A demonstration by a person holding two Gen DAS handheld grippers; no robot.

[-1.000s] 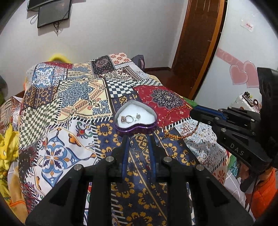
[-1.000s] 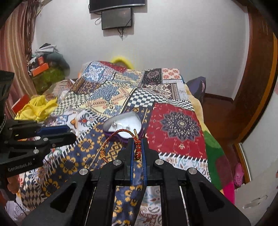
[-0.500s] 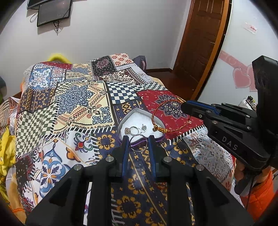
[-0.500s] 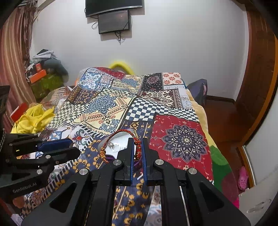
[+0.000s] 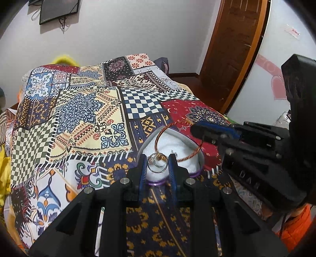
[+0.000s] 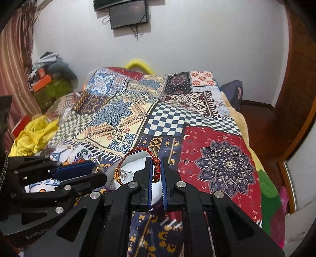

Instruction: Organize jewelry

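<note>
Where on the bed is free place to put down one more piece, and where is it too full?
Free: bedspread left of the heart-shaped box, and the red patch to its right. Crowded: the box itself, where left gripper holds a ring, right gripper a bracelet.

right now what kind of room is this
Most likely a bedroom: a bed under a patchwork bedspread, a wooden door, and a screen on the wall. A heart-shaped jewelry box sits on the bed.
</note>
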